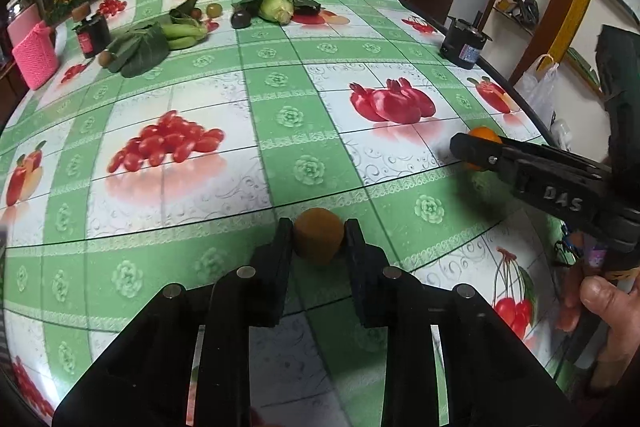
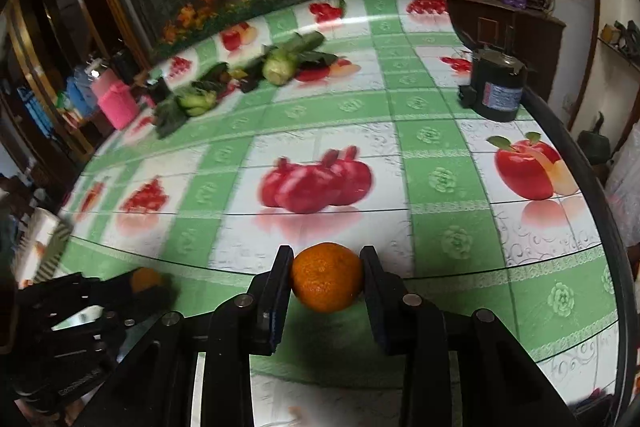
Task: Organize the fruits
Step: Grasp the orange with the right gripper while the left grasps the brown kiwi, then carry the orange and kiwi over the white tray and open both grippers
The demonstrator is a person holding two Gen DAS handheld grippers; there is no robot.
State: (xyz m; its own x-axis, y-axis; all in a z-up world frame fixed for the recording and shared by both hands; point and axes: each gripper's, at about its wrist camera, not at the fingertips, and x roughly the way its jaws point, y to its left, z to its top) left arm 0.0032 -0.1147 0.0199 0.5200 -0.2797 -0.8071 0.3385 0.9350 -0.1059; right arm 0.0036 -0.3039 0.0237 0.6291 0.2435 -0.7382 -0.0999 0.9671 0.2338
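Fruits: round brownish-orange fruit [image 1: 319, 241] pinched by my left gripper [image 1: 318, 241]; bright orange mandarin [image 2: 326, 277] pinched by my right gripper [image 2: 326, 277], fingers pressing both at the surface's near edge, ready for sorting.

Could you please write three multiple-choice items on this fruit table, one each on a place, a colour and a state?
1. Where does the black motor stand?
A. near the table's right edge
B. among the greens
C. beside the pink knitted holder

2. What colour is the mandarin between the right hand-held gripper's fingers?
A. green
B. orange
C. red

3. What state is the left hand-held gripper in?
A. wide open over bare cloth
B. shut on a leaf
C. shut on a brownish round fruit

Answers: 1 A, it sits by the tablecloth's right rim; 2 B, its peel is bright orange; 3 C, both pads press the fruit's sides.
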